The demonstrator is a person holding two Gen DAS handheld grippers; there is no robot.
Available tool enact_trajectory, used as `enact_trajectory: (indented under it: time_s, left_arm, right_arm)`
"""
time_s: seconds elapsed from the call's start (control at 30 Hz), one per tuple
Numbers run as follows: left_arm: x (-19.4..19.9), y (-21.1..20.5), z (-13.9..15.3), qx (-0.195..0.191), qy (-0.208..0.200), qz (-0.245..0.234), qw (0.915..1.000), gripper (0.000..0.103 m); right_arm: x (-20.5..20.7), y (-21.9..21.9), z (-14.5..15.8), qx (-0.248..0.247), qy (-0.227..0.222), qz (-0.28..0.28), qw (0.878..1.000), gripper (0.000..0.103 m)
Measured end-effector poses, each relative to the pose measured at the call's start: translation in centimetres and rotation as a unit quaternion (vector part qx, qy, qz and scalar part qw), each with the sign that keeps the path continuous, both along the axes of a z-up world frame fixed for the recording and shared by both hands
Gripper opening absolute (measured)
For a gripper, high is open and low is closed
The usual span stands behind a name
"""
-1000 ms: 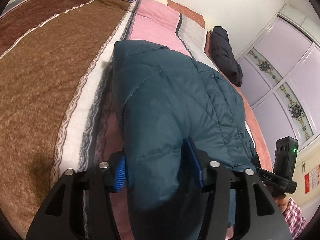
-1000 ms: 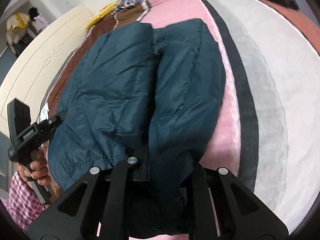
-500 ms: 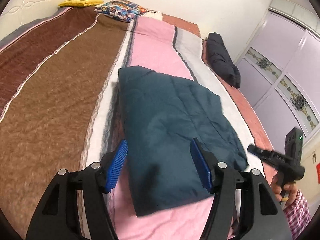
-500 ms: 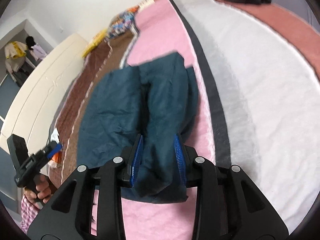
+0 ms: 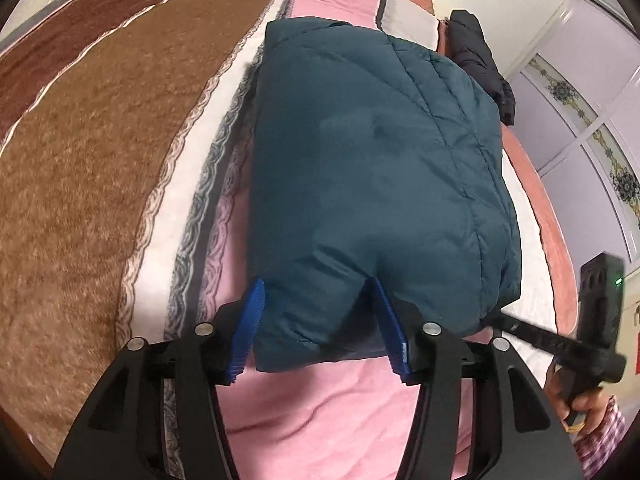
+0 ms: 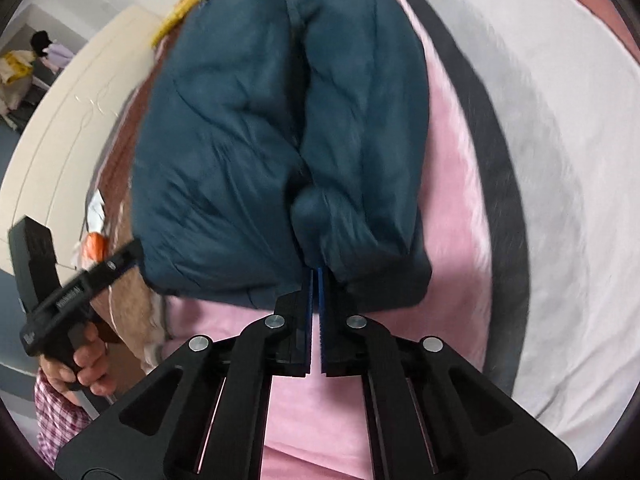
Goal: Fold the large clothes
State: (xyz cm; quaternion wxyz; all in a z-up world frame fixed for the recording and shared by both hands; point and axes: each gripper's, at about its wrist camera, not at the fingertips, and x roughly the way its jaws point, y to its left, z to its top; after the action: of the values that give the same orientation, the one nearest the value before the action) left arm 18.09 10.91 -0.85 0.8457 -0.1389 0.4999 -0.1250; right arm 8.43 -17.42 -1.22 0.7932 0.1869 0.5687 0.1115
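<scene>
A teal quilted jacket [image 5: 372, 168] lies folded into a thick bundle on the pink stripe of the bed. My left gripper [image 5: 320, 316] stands open, its blue pads on either side of the bundle's near left corner. In the right wrist view the jacket [image 6: 256, 136] shows two puffy rolls with a crease between them. My right gripper [image 6: 316, 280] has its blue pads nearly together at the near edge, where the crease ends; whether fabric is pinched between them is hidden.
The bed cover has brown [image 5: 92, 152], pink [image 5: 320, 420] and grey-white [image 6: 560, 200] stripes. A black garment [image 5: 476, 56] lies at the far right edge. A cream headboard [image 6: 68, 120] stands to the left. Wardrobe doors [image 5: 592, 92] are at the right.
Both grippers moved back in to the jacket's near edge after pulling away. The right jaws closed from part open to nearly together. The left jaws stayed open.
</scene>
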Motion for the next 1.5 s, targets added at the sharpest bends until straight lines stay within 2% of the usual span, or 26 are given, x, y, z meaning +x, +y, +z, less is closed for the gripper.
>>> enact_trajectory:
  time_s: [0.23, 0.5, 0.6, 0.87, 1.0, 1.27, 1.5]
  left_arm:
    - [-1.7, 0.2, 2.0, 0.006, -0.021, 0.008, 0.9997, 0.054]
    - [-5.4, 0.0, 4.4, 0.007, -0.040, 0.027, 0.9988, 0.059]
    - [-6.8, -0.5, 4.5, 0.013, -0.036, 0.039, 0.9985, 0.061]
    - [-10.7, -2.1, 4.4, 0.056, -0.038, 0.050, 0.9965, 0.061]
    - [-12.5, -3.0, 4.3, 0.070, -0.045, 0.054, 0.9951, 0.061]
    - [-14.8, -5.0, 3.6, 0.093, -0.045, 0.055, 0.9931, 0.061]
    - [-16.1, -6.0, 3.7, 0.118, -0.054, 0.052, 0.9901, 0.061]
  right_arm:
    - [-0.8, 0.4, 3.0, -0.002, -0.046, 0.005, 0.999, 0.006]
    - [-5.8, 1.4, 5.5, -0.044, -0.098, 0.022, 0.994, 0.008]
    - [-7.6, 2.1, 5.4, -0.051, -0.101, 0.021, 0.993, 0.014]
    - [-10.9, 3.7, 5.1, -0.090, -0.115, 0.002, 0.989, 0.015]
    - [-12.0, 3.3, 4.9, -0.098, -0.118, -0.011, 0.988, 0.029]
    - [-13.6, 4.7, 4.8, -0.131, -0.131, 0.014, 0.982, 0.030]
    - [-14.3, 5.2, 4.9, -0.142, -0.139, 0.021, 0.980, 0.032]
